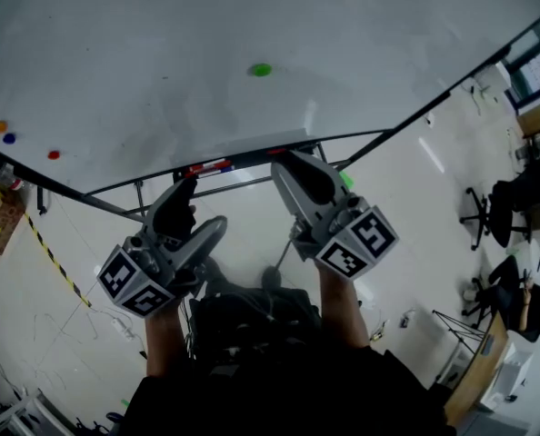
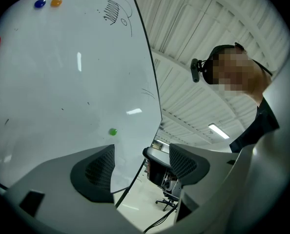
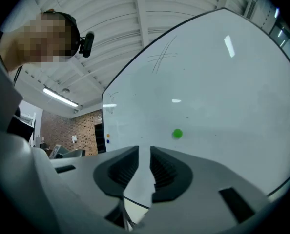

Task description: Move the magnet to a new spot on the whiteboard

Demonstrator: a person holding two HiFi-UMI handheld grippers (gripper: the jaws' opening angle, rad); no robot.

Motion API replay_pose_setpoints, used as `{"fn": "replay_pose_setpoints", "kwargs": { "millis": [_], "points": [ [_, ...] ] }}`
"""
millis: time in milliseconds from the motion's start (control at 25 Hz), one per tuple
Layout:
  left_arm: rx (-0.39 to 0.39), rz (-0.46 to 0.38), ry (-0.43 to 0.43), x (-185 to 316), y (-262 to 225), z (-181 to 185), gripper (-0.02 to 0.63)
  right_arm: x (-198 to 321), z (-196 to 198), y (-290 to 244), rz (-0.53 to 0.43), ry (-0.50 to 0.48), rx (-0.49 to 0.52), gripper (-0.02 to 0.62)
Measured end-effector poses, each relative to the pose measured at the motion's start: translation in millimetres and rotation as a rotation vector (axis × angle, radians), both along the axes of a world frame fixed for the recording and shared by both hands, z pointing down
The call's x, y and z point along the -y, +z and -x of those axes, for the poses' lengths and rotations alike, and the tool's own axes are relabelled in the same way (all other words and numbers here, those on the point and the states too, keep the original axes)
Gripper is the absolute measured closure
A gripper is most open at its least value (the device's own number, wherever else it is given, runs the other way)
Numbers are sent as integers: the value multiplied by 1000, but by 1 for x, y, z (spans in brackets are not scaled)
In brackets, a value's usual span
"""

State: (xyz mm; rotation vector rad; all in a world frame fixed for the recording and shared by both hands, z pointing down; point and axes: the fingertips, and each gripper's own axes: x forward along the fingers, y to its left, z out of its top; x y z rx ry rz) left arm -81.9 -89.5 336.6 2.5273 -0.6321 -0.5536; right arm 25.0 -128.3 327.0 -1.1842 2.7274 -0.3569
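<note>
Right now your green magnet (image 1: 261,69) sits on the whiteboard (image 1: 161,53), at about twelve o'clock from both grippers and well apart from them. It is a round button lying flat on the board, so it shows no long axis or heading. Your left gripper (image 1: 185,187) has its jaws wide apart and empty, while your right gripper (image 1: 285,159) shows only a narrow gap, nothing between.

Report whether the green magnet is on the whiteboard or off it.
On it: the green magnet sits stuck on the whiteboard, with nothing touching it.
</note>
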Motion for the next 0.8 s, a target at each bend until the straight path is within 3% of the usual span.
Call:
{"fn": "replay_pose_setpoints", "kwargs": {
  "millis": [360,600,800],
  "points": [
    [16,24,-65,-57,-9,-84,268,-56,-72,-3,-5,-131,76,506],
    [65,24,-162,-91,-9,-119,268,-89,-103,4,1,-225,152,505],
    [98,9,-187,-114,-23,-128,268,-111,-109,-5,-9,-262,196,505]
  ]
}}
